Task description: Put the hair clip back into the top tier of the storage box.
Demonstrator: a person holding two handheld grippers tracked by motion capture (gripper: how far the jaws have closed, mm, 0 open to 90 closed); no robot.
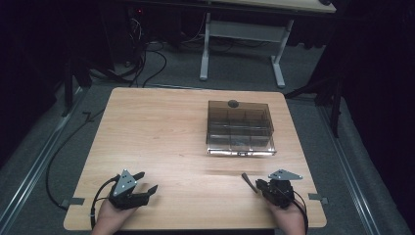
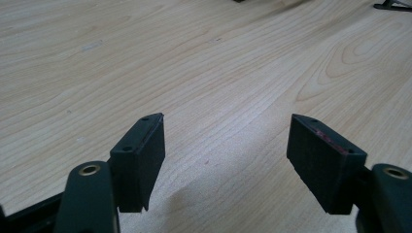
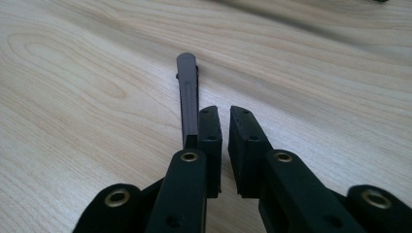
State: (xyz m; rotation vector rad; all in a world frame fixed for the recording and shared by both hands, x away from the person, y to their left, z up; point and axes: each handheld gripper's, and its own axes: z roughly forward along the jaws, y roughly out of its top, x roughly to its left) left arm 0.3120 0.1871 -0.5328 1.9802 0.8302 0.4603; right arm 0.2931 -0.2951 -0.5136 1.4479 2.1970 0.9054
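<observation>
A pale wooden counter (image 1: 161,132) seen from above, with a person's two hands coming in from the near edge, each holding a black gripper.

At the left, the left gripper (image 1: 145,182) rests low near the front edge. Its fingers (image 2: 141,155) stand wide apart with bare wood between them, holding nothing.

Right of centre and farther back sits a smoky clear plastic organiser box (image 1: 239,128), lid closed, split into small compartments, with a dark round knob at its back edge. It stands well apart from both grippers.

At the right, the right gripper (image 1: 258,185) lies near the front edge. In the right gripper view its fingers (image 3: 210,141) are nearly together, with a narrow empty gap between them. A slim dark hair clip (image 3: 187,94) lies flat on the counter just beside the left-hand finger and points away from it, outside the gap, so it is not gripped.

The clip looks light, thin and stiff, probably smooth plastic or metal, so it would likely skate on the wood if nudged. A sound hold would be across its narrow width near the middle, fingers coming down either side.
</observation>
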